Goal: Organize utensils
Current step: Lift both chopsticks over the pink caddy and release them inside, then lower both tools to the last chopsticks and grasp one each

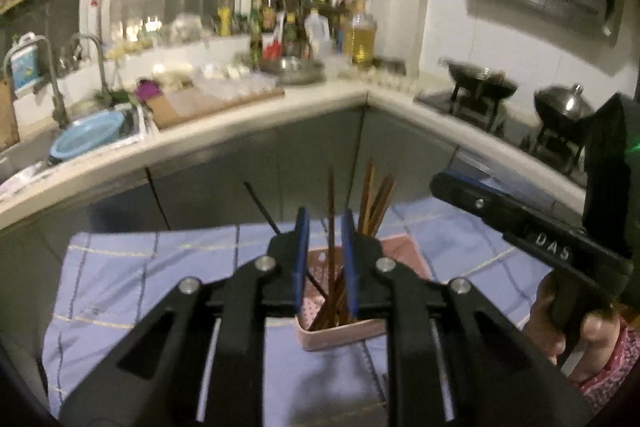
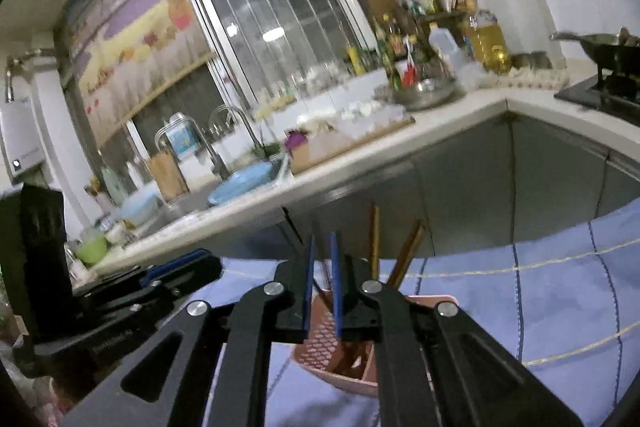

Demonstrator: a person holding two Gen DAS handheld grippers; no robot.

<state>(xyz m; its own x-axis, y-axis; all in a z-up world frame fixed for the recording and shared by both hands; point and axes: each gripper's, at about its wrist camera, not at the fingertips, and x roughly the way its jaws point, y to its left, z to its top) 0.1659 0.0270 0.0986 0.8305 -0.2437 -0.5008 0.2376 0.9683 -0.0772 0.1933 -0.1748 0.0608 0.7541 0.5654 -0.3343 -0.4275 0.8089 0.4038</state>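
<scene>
In the lower centre of the left wrist view we see our left gripper (image 1: pixel 325 259), its blue-padded jaws parted by a narrow gap with one dark brown chopstick (image 1: pixel 331 227) standing between them; whether the pads touch it we cannot tell. Just beyond sits a pink perforated holder (image 1: pixel 340 337) with several chopsticks (image 1: pixel 374 201) leaning upright in it, resting on a pale blue checked cloth (image 1: pixel 160 267). Our right gripper (image 1: pixel 460 189) enters from the right edge of that frame. In the right wrist view, its jaws (image 2: pixel 322 279) are narrowly parted above the holder (image 2: pixel 352 383), holding nothing. Farther up, a white counter (image 1: pixel 240 135) carries a blue basin (image 1: pixel 86 137), bottles (image 1: pixel 360 35) and woks (image 1: pixel 482 83).
</scene>
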